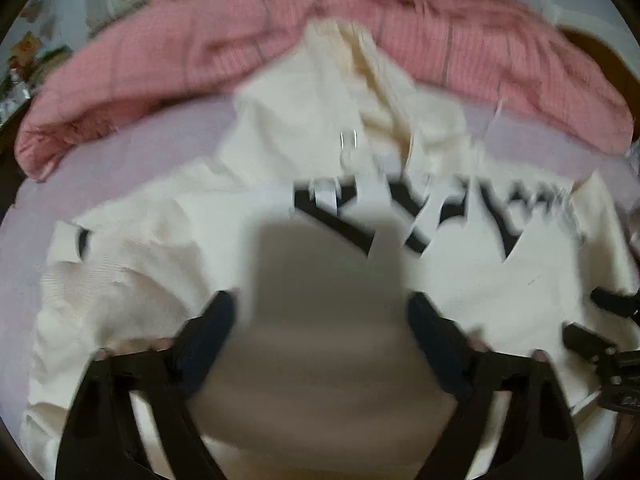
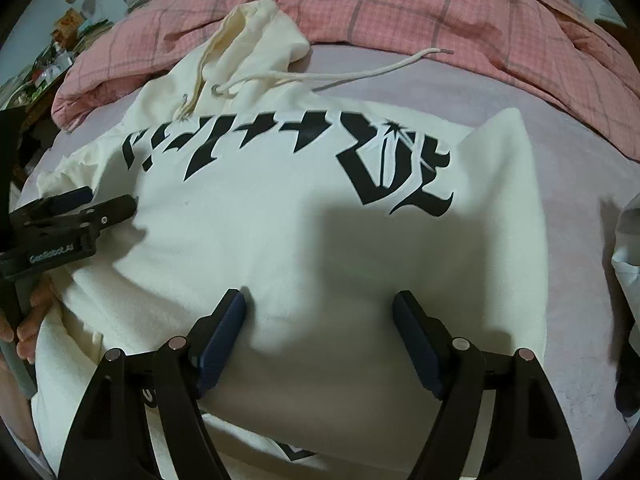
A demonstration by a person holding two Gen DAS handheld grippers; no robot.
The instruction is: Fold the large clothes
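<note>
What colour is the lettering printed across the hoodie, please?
Black with white edging on the cream hoodie lettering; clearest in the right wrist view.

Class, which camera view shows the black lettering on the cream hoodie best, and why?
The right wrist view: the black lettering runs sharp and nearly whole across the cream hoodie. In the left wrist view the lettering is smeared by motion blur and unreadable.
</note>
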